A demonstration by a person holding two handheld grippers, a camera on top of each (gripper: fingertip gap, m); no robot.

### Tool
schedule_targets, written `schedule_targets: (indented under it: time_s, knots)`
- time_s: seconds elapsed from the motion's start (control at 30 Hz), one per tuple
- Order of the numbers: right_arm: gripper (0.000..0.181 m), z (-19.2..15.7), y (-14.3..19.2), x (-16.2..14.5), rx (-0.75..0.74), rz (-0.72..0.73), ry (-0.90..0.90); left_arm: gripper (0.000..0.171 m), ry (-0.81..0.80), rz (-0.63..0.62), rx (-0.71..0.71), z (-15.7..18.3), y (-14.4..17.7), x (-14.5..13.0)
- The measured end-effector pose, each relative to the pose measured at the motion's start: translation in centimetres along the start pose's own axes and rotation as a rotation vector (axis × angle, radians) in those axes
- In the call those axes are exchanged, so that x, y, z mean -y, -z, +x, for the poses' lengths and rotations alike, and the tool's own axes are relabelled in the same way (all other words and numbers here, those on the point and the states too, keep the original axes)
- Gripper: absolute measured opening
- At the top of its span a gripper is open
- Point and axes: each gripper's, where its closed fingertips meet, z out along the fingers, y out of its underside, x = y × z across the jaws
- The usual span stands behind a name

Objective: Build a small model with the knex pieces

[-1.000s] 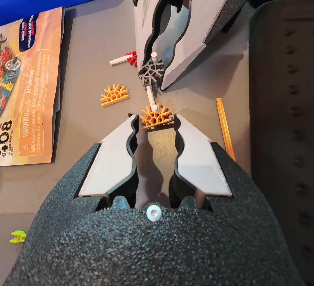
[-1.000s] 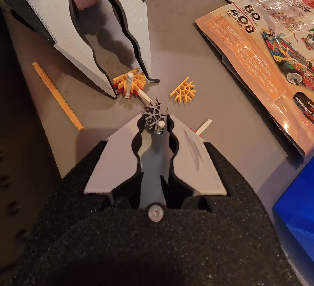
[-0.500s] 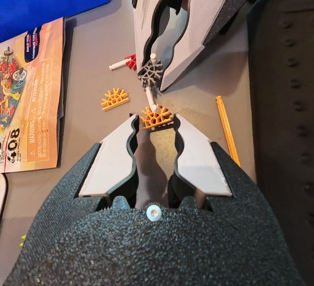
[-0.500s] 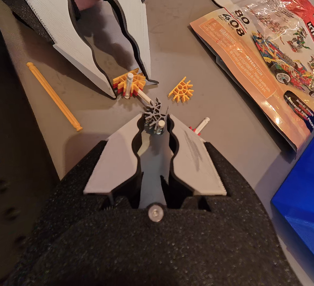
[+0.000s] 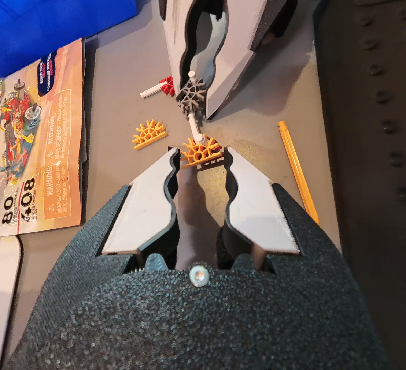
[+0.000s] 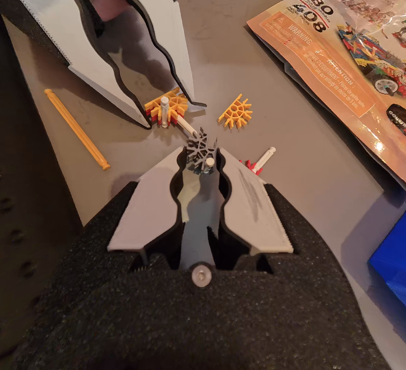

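Observation:
My left gripper (image 5: 200, 152) is shut on a yellow half-round connector (image 5: 198, 151) stacked on a red one, low over the grey table (image 5: 123, 87). A short white rod (image 5: 194, 126) joins it to a grey snowflake connector (image 5: 191, 96). My right gripper (image 6: 200, 153) is shut on that grey connector (image 6: 198, 151), and it comes in from the top of the left wrist view (image 5: 193, 101). The right wrist view shows the left gripper (image 6: 169, 111) around the yellow connector (image 6: 169, 107), with the rod (image 6: 184, 125) between the two pieces.
A loose yellow half-round connector (image 5: 149, 134) (image 6: 236, 111), a red connector with a white rod (image 5: 158, 88) (image 6: 259, 161) and a long yellow rod (image 5: 296, 170) (image 6: 74, 126) lie nearby. An orange toy bag (image 5: 44, 140) (image 6: 329, 52), a blue object (image 5: 55, 8) and a black mat (image 5: 362, 118) border the area. My hands' fingertips stand some 4 cm from each other. The blue object (image 5: 55, 8) is about 20 cm from my right fingertips.
Both grippers keep their holds on the joined pieces. The two views have drifted slightly relative to the bag and the blue object; the assembly looks the same.

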Motion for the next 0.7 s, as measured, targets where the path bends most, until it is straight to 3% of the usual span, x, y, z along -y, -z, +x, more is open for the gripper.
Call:
schedule_targets:
  time_s: [0.5, 0.7]
  knots:
    - [0.023, -0.27, -0.21, -0.02, 0.106, -0.005, -0.034, 0.038, -0.084, 0.035, 0.022, 0.07, 0.03, 0.20]
    - [0.023, -0.34, -0.26, 0.02, 0.075, -0.002, -0.011, 0.038, -0.082, 0.033, 0.027, 0.14, 0.02, 0.15]
